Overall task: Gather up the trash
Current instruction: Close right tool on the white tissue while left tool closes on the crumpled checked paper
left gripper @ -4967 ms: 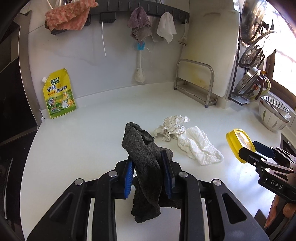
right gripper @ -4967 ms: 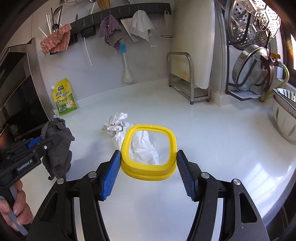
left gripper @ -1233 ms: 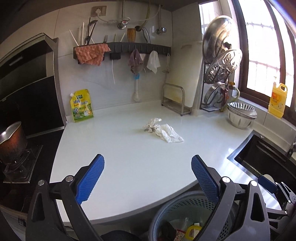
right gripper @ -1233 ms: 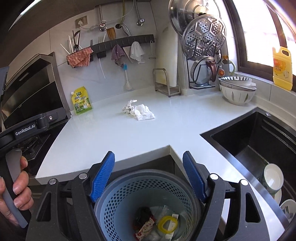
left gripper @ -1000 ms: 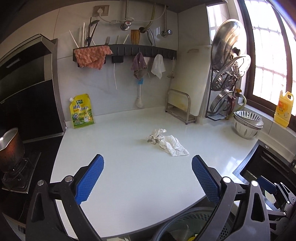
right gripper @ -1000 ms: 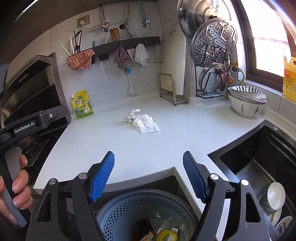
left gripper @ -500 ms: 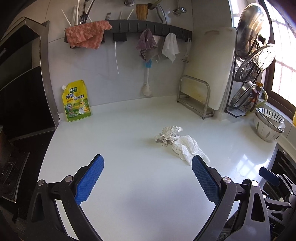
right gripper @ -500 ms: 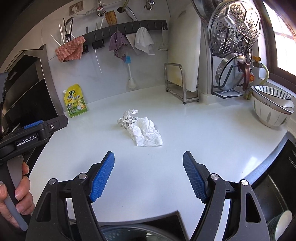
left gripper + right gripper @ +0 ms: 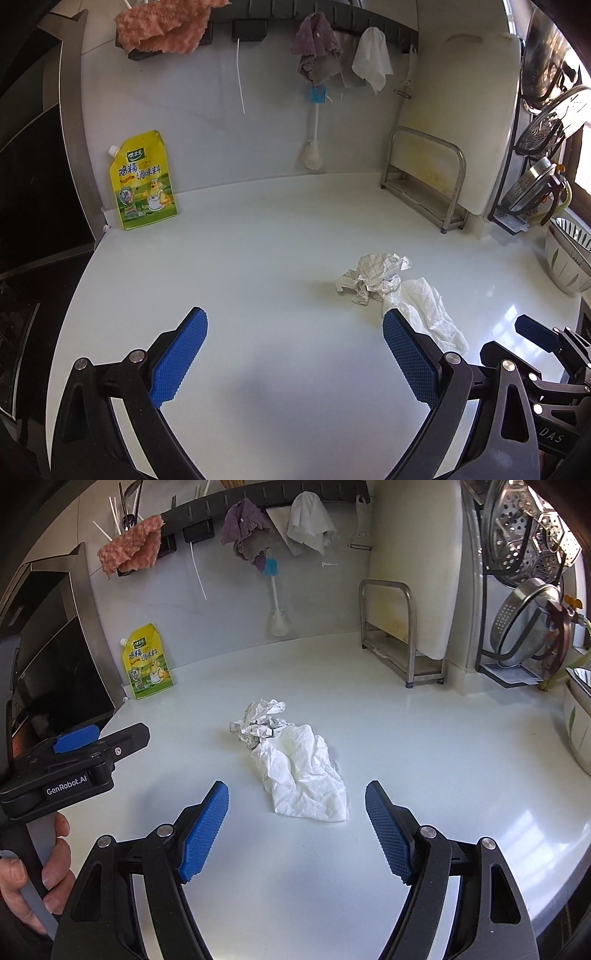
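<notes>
Crumpled paper [image 9: 258,723] touching a white tissue [image 9: 306,775] on a glossy white kitchen bench [image 9: 424,757]; left gripper [image 9: 291,354] and right gripper [image 9: 295,827] both gape wide, empty, above it.

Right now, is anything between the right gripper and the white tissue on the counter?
Nothing visible. The right gripper is open with the white tissue straight ahead on bare counter; the crumpled checked paper lies behind it, touching.

Glossy white countertop [image 9: 424,760], crumpled paper tissue [image 9: 306,775], brushed metal rack [image 9: 402,635].
</notes>
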`<state>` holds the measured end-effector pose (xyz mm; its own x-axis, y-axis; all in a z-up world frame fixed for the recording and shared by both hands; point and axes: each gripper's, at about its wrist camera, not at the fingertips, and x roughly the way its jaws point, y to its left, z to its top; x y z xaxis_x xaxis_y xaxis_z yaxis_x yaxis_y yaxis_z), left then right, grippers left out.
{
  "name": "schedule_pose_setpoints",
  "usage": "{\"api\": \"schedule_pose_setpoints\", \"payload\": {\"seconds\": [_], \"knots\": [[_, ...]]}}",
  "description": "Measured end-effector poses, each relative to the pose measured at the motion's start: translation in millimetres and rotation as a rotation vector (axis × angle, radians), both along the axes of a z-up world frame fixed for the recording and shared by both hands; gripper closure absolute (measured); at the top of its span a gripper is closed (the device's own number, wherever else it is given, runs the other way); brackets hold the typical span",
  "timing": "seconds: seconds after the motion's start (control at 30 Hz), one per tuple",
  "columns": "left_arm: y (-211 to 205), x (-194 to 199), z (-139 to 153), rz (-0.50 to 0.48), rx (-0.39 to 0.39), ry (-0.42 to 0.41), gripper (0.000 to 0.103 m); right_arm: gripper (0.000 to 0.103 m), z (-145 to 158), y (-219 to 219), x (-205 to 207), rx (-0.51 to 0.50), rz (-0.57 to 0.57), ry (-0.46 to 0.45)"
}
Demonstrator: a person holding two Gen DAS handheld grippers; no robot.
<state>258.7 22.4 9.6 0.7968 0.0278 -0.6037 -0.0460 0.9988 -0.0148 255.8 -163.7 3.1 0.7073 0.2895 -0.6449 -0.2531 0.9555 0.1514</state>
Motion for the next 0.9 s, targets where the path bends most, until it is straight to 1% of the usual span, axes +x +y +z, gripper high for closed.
{"api": "schedule_pose_setpoints", "payload": {"seconds": [0.2, 0.4, 0.53, 0.77, 0.83, 0.9], "knots": [[5.3, 16.1, -12.6, 0.017, -0.003, 0.022, 0.009, 0.03, -13.0, 5.2, 38.2, 0.007, 0.004, 0.058], [11.8, 23.9, -23.2, 0.027, -0.017, 0.048, 0.009, 0.03, -27.3, 15.9, 59.9, -0.023, 0.018, 0.111], [12.6, 26.4, -28.2, 0.026, -0.025, 0.066, 0.009, 0.03, -37.7, 23.8, 75.1, -0.037, 0.036, 0.162], [9.5, 28.4, -31.1, 0.018, -0.019, 0.075, 0.009, 0.03, -44.6, 33.1, 89.0, -0.075, 0.048, 0.174], [8.5, 30.0, -32.0, 0.016, -0.02, 0.083, 0.009, 0.037, -46.2, 35.3, 91.6, -0.081, 0.057, 0.181], [7.6, 31.1, -32.7, 0.017, -0.017, 0.087, 0.009, 0.054, -48.8, 36.0, 94.0, -0.077, 0.07, 0.198]]}}
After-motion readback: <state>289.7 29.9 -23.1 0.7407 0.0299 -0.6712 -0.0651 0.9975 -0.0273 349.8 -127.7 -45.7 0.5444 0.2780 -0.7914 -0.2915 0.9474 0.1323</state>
